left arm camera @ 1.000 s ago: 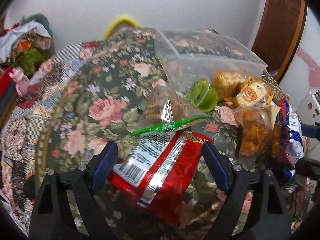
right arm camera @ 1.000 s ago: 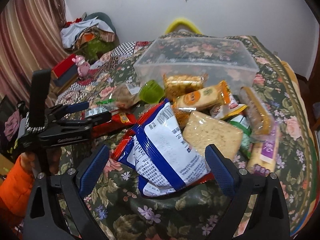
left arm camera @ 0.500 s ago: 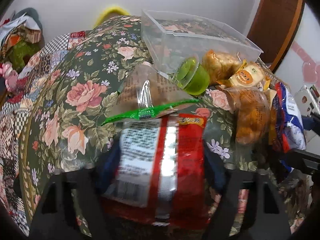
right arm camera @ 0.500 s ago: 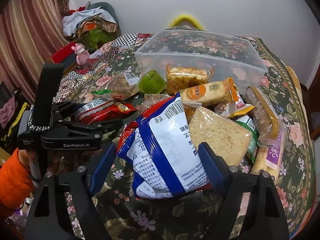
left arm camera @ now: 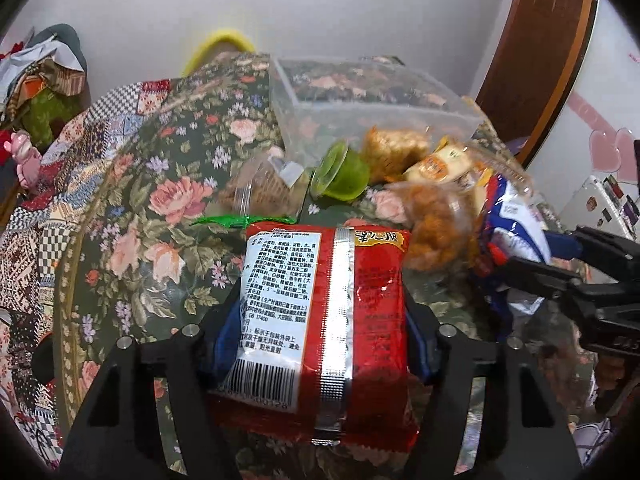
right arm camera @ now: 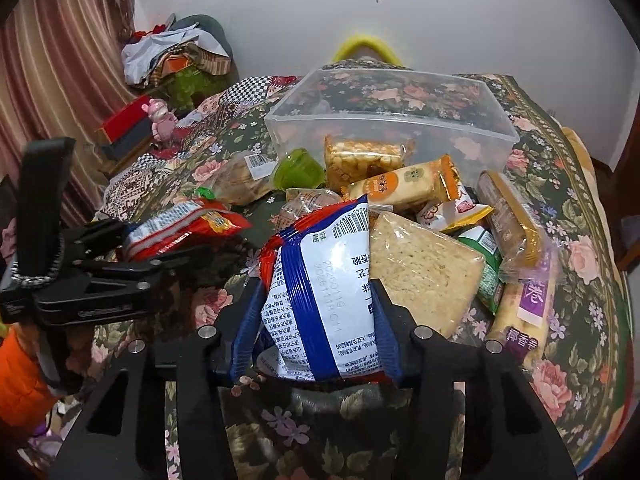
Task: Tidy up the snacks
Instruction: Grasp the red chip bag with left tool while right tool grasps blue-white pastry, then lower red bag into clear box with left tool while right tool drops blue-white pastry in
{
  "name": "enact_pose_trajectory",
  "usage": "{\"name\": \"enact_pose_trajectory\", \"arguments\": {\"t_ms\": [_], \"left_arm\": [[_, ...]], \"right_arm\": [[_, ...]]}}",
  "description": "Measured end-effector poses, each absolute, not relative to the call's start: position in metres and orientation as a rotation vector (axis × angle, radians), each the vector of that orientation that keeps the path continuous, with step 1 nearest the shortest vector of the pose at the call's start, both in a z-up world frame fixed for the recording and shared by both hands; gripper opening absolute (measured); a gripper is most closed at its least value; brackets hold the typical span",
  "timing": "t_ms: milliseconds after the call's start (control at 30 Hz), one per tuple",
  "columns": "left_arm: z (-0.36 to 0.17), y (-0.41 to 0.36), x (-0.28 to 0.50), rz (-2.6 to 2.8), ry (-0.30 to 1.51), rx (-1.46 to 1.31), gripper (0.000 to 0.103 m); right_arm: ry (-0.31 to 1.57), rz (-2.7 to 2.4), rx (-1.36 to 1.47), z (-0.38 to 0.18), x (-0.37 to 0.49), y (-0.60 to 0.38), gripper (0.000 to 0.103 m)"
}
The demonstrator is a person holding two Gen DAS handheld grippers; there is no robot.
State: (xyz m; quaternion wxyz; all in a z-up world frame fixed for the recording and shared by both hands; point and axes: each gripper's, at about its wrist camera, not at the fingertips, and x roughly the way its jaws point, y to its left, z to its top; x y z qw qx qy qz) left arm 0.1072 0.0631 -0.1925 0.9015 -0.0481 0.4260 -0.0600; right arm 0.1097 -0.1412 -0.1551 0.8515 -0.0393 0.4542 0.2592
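Bin: the clear plastic bin [right arm camera: 390, 120] sits on the floral worktop [right arm camera: 580, 208], apparently empty.
Left tongs [left arm camera: 316, 320]: clamped on a red packet [left arm camera: 324, 320].
Right tongs [right arm camera: 316, 320]: closing on a blue-and-white packet [right arm camera: 320, 300], pads touching it.
Left to do: the snack pile [right arm camera: 420, 232] lies just before the bin, none packed.

Left gripper [left arm camera: 320, 344]: red noodle packet [left arm camera: 320, 320] sitting between its fingers.
Ahead of it: jelly cup [left arm camera: 340, 174]; clear plastic box [left arm camera: 372, 100] lying behind that.
Right gripper [right arm camera: 316, 332]: closing on blue-striped packet [right arm camera: 320, 300].
Right of it: square cracker pack [right arm camera: 420, 272].
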Motion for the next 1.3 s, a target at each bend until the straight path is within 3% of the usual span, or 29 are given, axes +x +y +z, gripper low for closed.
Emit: {"name": "enact_pose_trajectory", "arguments": {"t_ms": [700, 1300], "left_arm": [[-0.089, 0.044, 0.146, -0.101, 0.628, -0.102, 0.067], [-0.094, 0.038, 0.251, -0.073, 0.682, -0.069, 0.067]], "right_arm": [[0.657, 0.440, -0.011, -0.066, 0.150, -0.185, 0.048], [0.626, 0.385, -0.026, -0.066, 0.227, -0.172, 0.048]]}}
